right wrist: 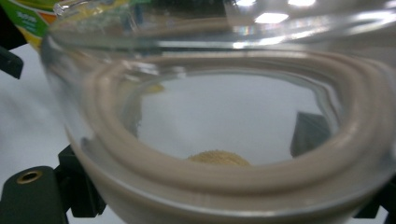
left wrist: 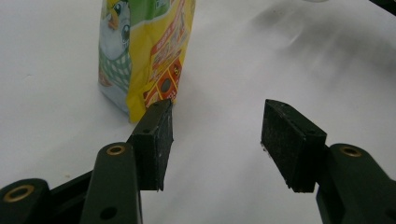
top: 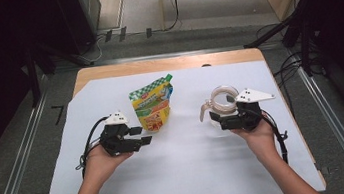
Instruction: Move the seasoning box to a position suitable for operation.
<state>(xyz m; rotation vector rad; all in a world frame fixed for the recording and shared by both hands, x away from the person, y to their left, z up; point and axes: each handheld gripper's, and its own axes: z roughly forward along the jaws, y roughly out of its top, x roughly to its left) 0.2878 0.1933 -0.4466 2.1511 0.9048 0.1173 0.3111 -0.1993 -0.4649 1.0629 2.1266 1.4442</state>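
We can't make out the pouch's (left wrist: 140, 51) top, cut off; the glass jug (right wrist: 224, 116) hides one right pad.

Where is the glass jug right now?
In the high view, the glass jug stands right of centre on the white sheet, at the right gripper, across from the pouch.

left gripper (top: 144, 135): black body, white 3-corner plate on top, black cable looping at 9 o'clock
right gripper (top: 216, 117): black, white plate, cable at 4 o'clock
jaws: brass-ringed screw holes, flat black pads
arms: bare, no sleeves
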